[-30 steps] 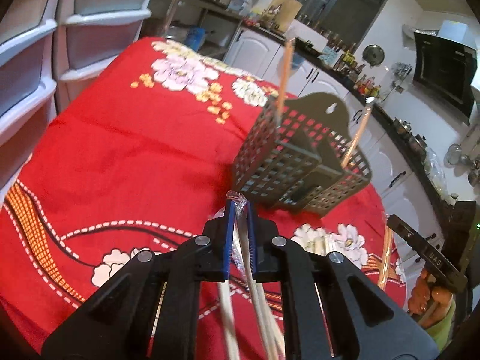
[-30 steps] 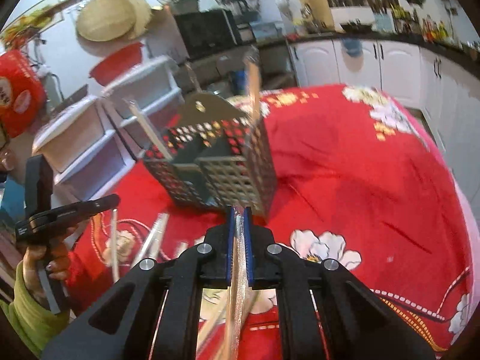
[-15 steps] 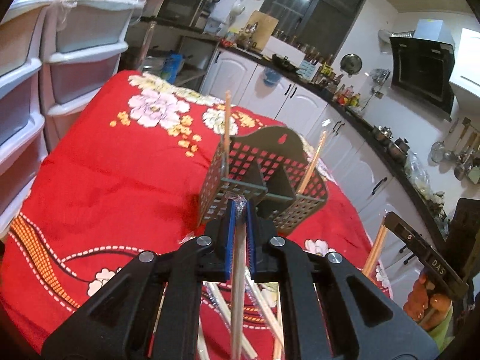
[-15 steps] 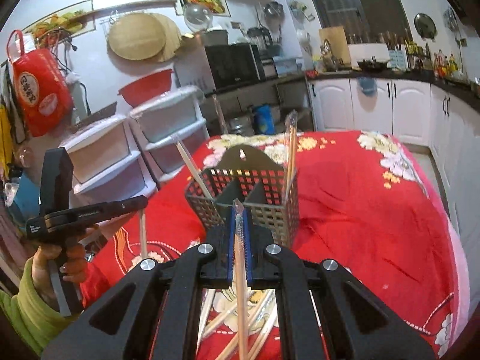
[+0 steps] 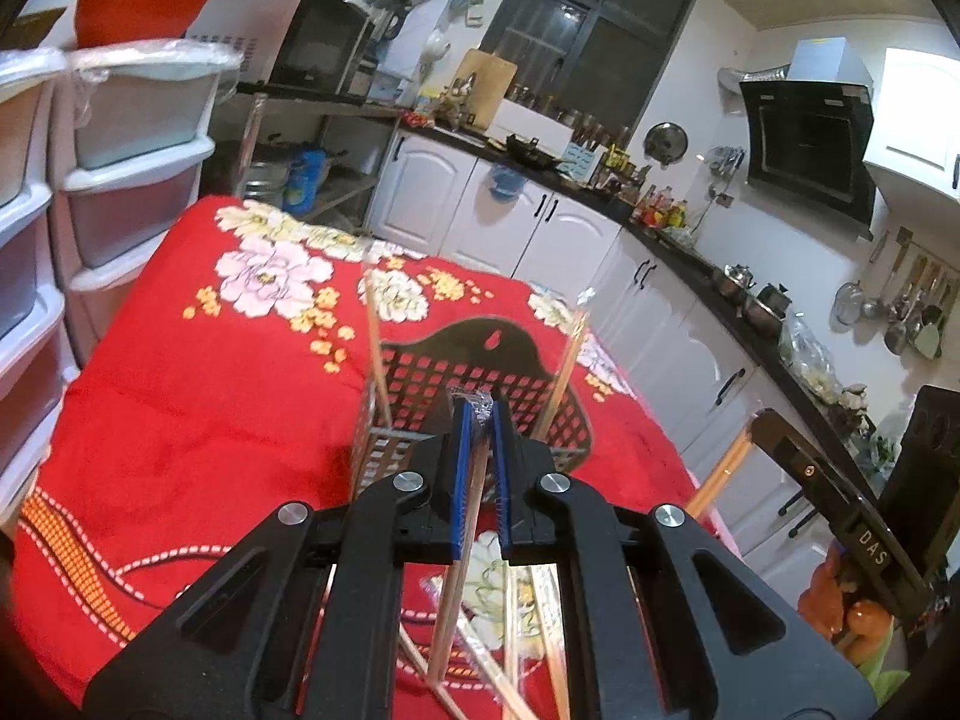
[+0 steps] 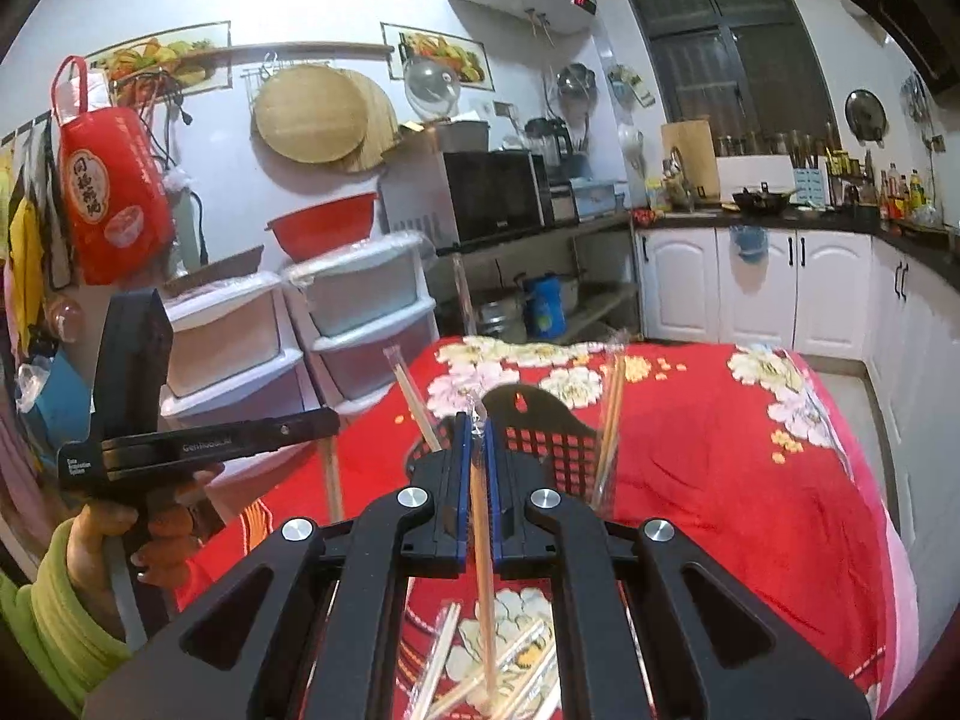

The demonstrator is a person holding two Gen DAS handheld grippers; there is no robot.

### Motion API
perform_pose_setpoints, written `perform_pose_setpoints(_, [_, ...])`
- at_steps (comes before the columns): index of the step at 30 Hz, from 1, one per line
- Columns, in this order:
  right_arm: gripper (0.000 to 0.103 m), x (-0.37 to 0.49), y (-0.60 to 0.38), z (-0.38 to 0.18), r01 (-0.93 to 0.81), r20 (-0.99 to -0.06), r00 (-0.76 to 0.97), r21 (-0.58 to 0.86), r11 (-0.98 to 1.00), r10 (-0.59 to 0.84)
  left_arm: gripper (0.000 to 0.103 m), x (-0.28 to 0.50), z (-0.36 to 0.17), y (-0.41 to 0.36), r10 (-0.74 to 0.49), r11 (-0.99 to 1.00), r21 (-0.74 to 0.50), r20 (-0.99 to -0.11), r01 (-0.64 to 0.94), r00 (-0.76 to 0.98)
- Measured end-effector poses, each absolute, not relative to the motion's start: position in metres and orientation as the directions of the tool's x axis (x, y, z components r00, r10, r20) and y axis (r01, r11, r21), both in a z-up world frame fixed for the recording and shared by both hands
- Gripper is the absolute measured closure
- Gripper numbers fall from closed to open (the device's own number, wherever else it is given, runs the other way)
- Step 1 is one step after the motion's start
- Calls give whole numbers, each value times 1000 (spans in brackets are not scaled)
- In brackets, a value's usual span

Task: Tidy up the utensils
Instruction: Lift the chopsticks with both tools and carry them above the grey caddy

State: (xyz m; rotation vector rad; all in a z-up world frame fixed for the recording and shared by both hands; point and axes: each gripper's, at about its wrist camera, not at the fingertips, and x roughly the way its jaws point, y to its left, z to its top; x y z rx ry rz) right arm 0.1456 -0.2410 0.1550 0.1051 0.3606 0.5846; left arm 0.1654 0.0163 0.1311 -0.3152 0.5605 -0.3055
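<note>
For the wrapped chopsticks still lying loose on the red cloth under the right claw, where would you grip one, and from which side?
Grip a loose wrapped chopstick near one end, coming down from above with the pads across its width. The sticks lie flat and crisscrossed on the cloth, so ends that poke free of the pile look easiest to pinch. An end grip probably leaves the length hanging for the holder.

I see a bright red tablecloth (image 5: 180, 420) printed with pale pink and cream flowers, small yellow blossoms, and a white dashed line beside an orange checked band. My black grippers carry blue pads (image 5: 462, 480). The perforated utensil basket (image 5: 474, 372) looks dark grey, almost black. The chopsticks (image 6: 480, 540) are pale tan in clear wrappers. My sleeve (image 6: 54, 618) is yellow-green. The cabinets (image 6: 756, 288) are white with black handles, and a red bag (image 6: 108, 192) has white lettering.
</note>
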Motion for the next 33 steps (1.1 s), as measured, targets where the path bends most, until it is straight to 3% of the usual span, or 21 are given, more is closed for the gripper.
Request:
perform_pose_setpoints(21, [98, 172, -229, 227, -549, -132, 814, 142, 823, 566, 101, 193, 219, -14, -350, 915, -313, -304, 254, 886])
perform_pose_setpoints(33, [98, 200, -231, 246, -517, -76, 845, 132, 846, 529, 100, 211, 236, -26, -284, 939, -260, -229, 223, 931])
